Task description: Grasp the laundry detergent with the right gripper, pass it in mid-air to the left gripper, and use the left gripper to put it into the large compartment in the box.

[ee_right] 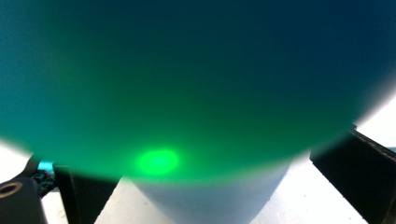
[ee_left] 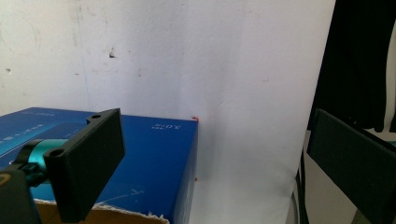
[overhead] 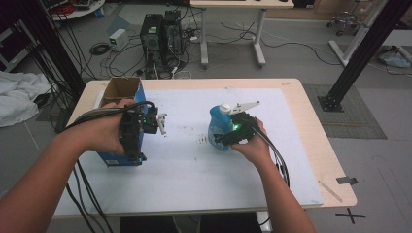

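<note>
The high view takes in the white mat [overhead: 194, 160] on the wooden table [overhead: 311, 121], with computer towers [overhead: 160, 31] and cables on the floor beyond; the right gripper view is pressed so close to the blue bottle [ee_right: 196, 79] that it blurs to teal with a green glow. The open blue box [overhead: 127, 104] stands at the mat's left. The left gripper [overhead: 138, 127] hangs over that box, jaws wide apart and empty. The right gripper [overhead: 232, 132] has its jaws either side of the bottle [overhead: 219, 127], seemingly gripping it.
</note>
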A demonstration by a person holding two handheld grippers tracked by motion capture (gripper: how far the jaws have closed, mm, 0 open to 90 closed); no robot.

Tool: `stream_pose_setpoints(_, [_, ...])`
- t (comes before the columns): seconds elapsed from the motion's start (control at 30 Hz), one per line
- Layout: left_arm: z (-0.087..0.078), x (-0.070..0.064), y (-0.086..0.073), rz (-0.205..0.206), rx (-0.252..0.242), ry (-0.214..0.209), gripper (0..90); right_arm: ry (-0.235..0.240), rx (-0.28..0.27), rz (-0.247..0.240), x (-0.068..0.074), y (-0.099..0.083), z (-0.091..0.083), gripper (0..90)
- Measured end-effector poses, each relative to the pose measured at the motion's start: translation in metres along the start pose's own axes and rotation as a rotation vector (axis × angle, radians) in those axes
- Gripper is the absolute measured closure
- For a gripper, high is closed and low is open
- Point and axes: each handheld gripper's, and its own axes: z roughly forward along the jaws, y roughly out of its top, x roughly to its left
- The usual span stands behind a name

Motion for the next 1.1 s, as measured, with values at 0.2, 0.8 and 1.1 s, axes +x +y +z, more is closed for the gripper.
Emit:
stream_pose_setpoints(0.2, [0.0014,0.0004,0.0003,0.001,-0.004,-0.002,4.2,-0.017,-0.031,0.002,0.0005,-0.0009,-0.0003,11.6])
stream_pose_setpoints(0.8, [0.0038,0.0023,-0.0044,-0.005,0.001,-0.007,4.2,-0.044,-0.083,-0.009,0.0063,-0.0024,0.0008,23.3])
stream_pose_setpoints(1.1, [0.0041,0.0022,-0.0042,-0.005,0.007,-0.008,4.2,-0.059,-0.088,-0.007,0.0061,-0.0043,0.0024,26.1])
